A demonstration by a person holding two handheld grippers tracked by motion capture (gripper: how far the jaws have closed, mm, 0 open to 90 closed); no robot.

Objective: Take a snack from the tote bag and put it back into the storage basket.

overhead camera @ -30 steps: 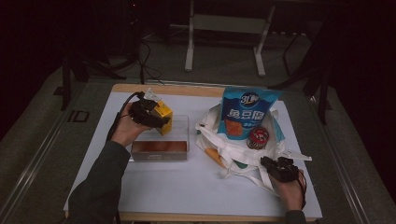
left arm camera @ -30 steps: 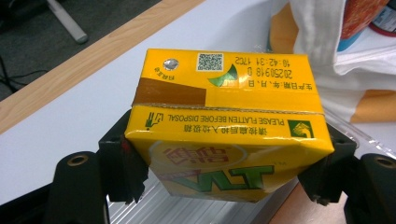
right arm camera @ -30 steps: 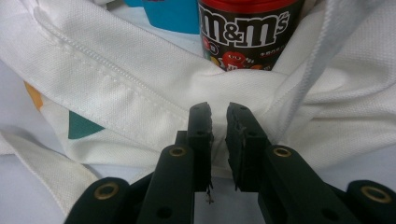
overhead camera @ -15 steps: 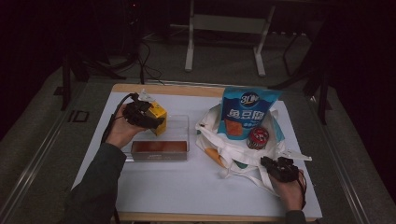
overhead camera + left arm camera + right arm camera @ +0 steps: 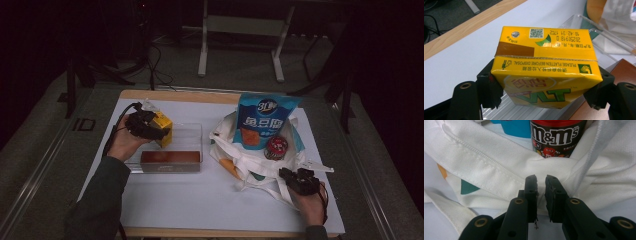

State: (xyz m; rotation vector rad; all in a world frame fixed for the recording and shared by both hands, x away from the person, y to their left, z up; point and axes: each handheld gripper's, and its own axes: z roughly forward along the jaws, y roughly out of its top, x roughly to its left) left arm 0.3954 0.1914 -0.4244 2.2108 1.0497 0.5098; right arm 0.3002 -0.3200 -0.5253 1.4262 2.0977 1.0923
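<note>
High view: two grippers, one clear tray, one white bag, one blue pouch, one candy can, one yellow carton, one brown box.

Left gripper [image 5: 150, 127] at far left of the table [image 5: 170, 200], jaws clamped on both sides of the carton [image 5: 164, 129], carried just over the far-left corner of the tray [image 5: 192, 137]. Left gripper view: carton [image 5: 544, 67] tilted between the two black jaws, top face with one foil straw spot, one QR code, a printed date; green letters on the front; tray wall [image 5: 599, 32] behind it and at right.

Inside the tray, brown box [image 5: 170, 158] lying flat along the near wall.

Right of the tray, bag [image 5: 250, 162] slumped on the table, pouch [image 5: 265, 120] standing upright in it, can [image 5: 276, 147] with red lid just near-right of the pouch.

Right gripper [image 5: 295, 180] at near right, at the bag's near edge. Right gripper view: jaws narrow, a thin fold of bag cloth [image 5: 499, 170] running down into the gap between them; pinched tight or not, cannot tell. Can [image 5: 557, 137] straight ahead beyond the jaws, one teal and one orange print on the cloth at left.
</note>
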